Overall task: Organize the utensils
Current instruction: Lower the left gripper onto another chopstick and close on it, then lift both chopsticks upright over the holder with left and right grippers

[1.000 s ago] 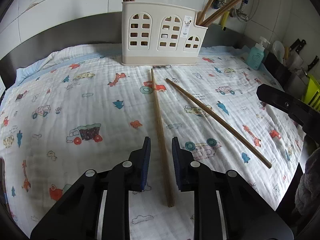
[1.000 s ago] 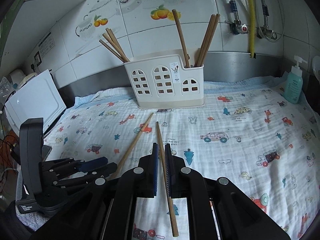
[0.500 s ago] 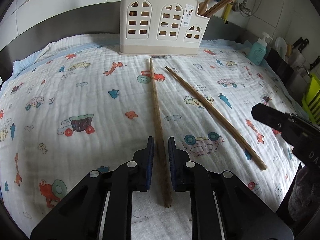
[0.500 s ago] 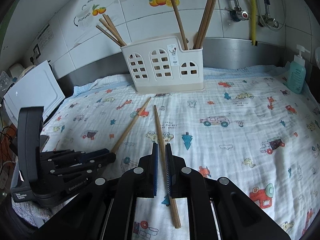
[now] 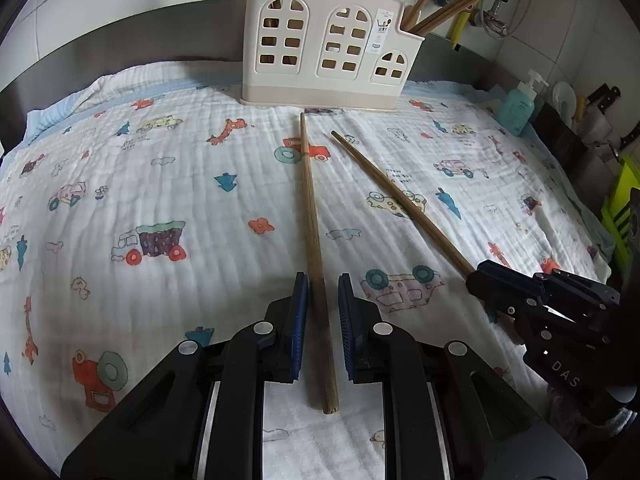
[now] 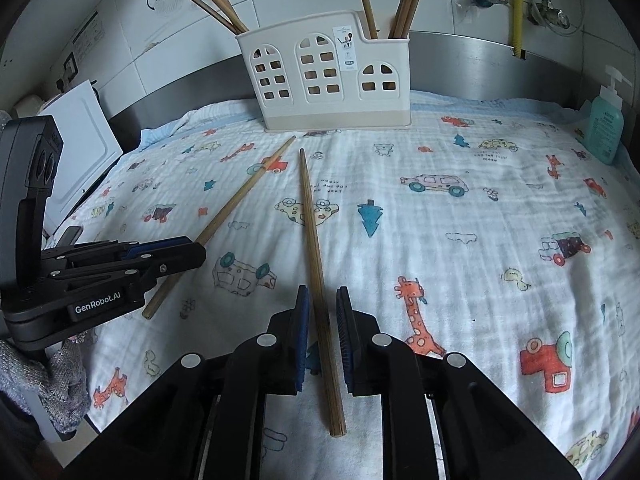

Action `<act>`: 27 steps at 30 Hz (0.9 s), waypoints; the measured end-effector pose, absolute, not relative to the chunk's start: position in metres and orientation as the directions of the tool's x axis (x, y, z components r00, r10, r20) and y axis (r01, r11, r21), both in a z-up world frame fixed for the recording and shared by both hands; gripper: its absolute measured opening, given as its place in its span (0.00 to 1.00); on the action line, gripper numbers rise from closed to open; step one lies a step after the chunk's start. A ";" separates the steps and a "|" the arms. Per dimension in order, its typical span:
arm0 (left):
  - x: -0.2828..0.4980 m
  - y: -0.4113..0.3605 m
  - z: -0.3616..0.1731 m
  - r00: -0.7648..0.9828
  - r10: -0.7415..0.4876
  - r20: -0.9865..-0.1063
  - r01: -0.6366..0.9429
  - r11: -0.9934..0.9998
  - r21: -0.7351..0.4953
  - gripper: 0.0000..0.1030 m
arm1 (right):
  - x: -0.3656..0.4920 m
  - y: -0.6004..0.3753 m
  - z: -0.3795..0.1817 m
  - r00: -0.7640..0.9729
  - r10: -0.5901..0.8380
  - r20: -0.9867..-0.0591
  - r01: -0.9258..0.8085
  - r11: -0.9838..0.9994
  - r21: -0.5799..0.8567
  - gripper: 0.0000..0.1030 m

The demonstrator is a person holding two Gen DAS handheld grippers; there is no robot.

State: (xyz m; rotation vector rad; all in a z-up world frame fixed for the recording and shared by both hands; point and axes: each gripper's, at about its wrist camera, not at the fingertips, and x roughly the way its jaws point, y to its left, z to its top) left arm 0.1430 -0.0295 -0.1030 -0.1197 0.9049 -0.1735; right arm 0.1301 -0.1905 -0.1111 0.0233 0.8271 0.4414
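2 matt wood chopsticks (image 5: 310, 208), crinkly cloth (image 5: 160, 184), glossy plastic caddy (image 5: 332, 44)

two chopsticks (image 5: 310, 216) (image 5: 400, 200) on the cloth, six in one holder (image 5: 332, 46).

Left wrist view: fisheye, low over the cloth-covered surface (image 5: 168, 184), looking forward along its own claw (image 5: 323, 292) toward the white utensil holder (image 5: 330, 46) at the back wall — holder slightly right of centre. Right wrist view: same low, near vantage, facing the same holder (image 6: 326, 76) along its own claw (image 6: 322, 304). Shared field: holder, both loose chopsticks, printed cloth, soap bottle (image 5: 520, 106) at the right. Each view catches the other claw at its edge — the right claw (image 5: 486, 280) at the lower right of the left view, the left claw (image 6: 188, 246) at the left of the right view. Cameras sit side by side, near each other.
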 end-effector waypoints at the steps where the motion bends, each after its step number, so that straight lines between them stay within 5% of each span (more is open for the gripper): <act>1: 0.143 -0.030 -0.103 0.604 -0.198 -0.772 0.099 0.980 -0.174 0.15 | 0.129 -0.190 -0.111 0.594 0.387 -0.706 -0.373 0.909 0.185 0.15; 27: 0.143 -0.027 -0.075 0.623 -0.179 -0.761 0.134 0.983 -0.122 0.06 | 0.118 -0.193 -0.086 0.654 0.376 -0.656 -0.372 0.915 0.153 0.06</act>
